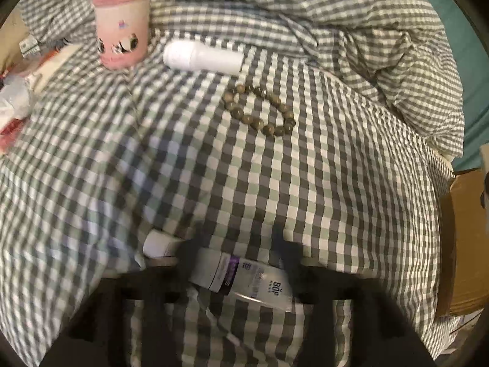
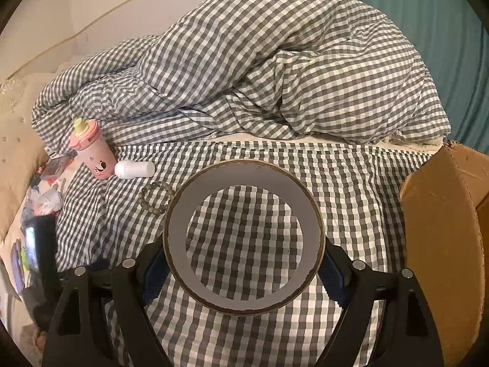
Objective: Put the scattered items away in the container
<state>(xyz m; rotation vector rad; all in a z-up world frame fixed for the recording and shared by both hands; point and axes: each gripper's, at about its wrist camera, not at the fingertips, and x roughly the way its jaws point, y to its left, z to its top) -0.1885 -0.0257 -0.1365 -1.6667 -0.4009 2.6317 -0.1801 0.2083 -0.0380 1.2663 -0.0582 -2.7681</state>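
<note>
Brown-edged tape roll [image 2: 244, 238] sits clamped in the right gripper [image 2: 244, 270] jaws; left gripper [image 1: 237, 270] jaws pinch a purple-labelled tube [image 1: 241, 278] over the bed [image 1: 305, 183].

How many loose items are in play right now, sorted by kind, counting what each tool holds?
Tubes: 1, the tube in the left tool
Tape rolls: 1, the tape roll in the right tool
Plush cups: 1, pink plush cup
White bottles: 1, white bottle
Bead bracelets: 1, bead bracelet
Total: 5
</note>
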